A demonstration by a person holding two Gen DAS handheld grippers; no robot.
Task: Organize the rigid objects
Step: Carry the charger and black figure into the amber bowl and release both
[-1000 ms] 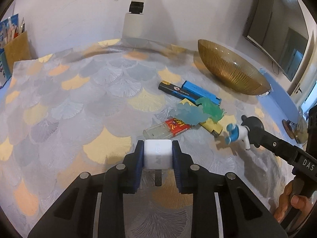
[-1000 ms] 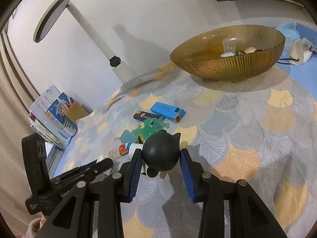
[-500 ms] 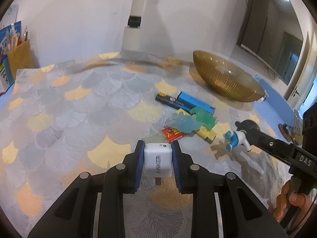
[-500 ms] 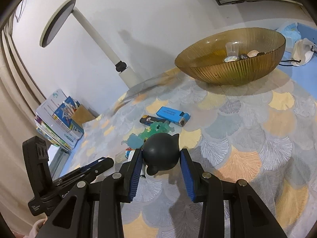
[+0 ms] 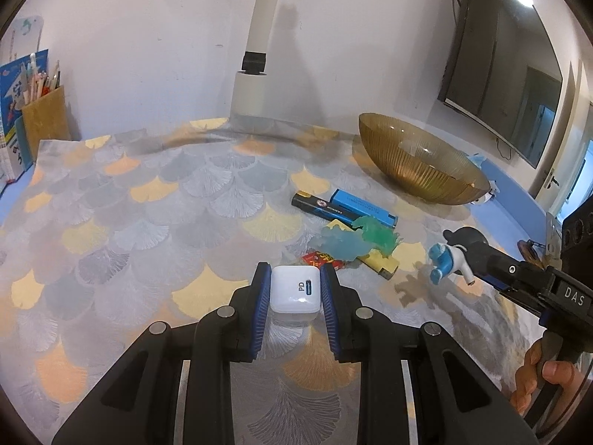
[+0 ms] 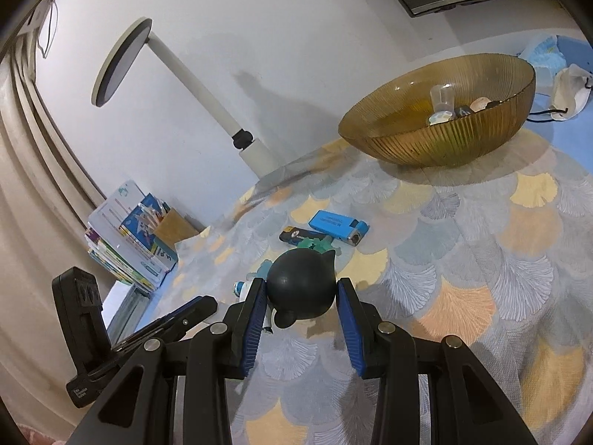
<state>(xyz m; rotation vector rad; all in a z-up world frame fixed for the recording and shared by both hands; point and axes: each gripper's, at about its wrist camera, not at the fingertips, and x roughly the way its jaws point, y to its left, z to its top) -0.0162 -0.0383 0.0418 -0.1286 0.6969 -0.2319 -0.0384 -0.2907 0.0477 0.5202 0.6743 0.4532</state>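
My left gripper point(image 5: 294, 291) is shut on a white USB charger cube point(image 5: 295, 289), held above the patterned cloth. My right gripper point(image 6: 301, 293) is shut on a dark round toy figure point(image 6: 301, 284); in the left wrist view the figure point(image 5: 450, 256) shows blue and white parts at the right gripper's tip. On the cloth lie a blue lighter point(image 5: 361, 212), a black lighter point(image 5: 315, 205), teal and green rubbery toys point(image 5: 354, 239), a red lighter point(image 5: 321, 259) and a yellow lighter point(image 5: 378, 265). An amber glass bowl point(image 6: 441, 111) holding several small items stands at the back right.
A white lamp post point(image 5: 255, 55) stands at the back against the wall. A pencil holder and books point(image 5: 33, 111) sit at the far left. A TV point(image 5: 507, 59) hangs on the right wall. A face mask point(image 6: 570, 89) lies behind the bowl.
Both grippers have risen with their objects; the table items look farther away. The charger has tilted in the left gripper so that its port face shows.
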